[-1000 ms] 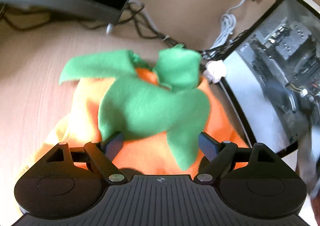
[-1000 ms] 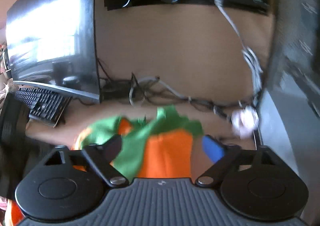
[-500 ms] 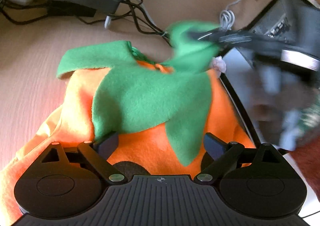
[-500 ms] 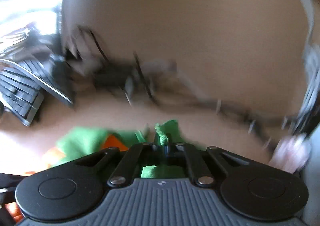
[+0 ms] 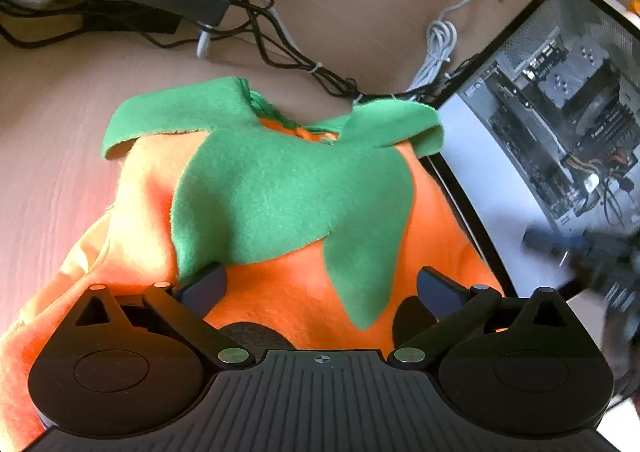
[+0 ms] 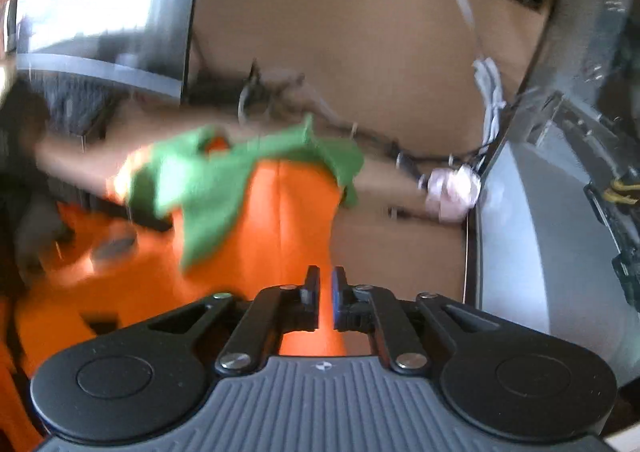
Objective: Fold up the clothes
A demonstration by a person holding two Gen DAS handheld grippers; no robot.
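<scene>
Closest to me, my left gripper (image 5: 320, 286) is spreading its jaws wide, nothing pinched, over the orange pumpkin costume (image 5: 280, 276) flat on the desk (image 5: 52, 108), while my right gripper (image 6: 325, 292), a narrow gap widening, looks empty beside the computer case (image 5: 560, 100).

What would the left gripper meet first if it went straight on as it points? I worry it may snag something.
Most likely the orange garment under the left gripper's opening jaws, near its green collar; depth is unclear.

Orange garment (image 6: 280, 220) (green collar (image 6: 240, 172)) beyond opening, empty right gripper (image 6: 326, 292) fingers
</scene>
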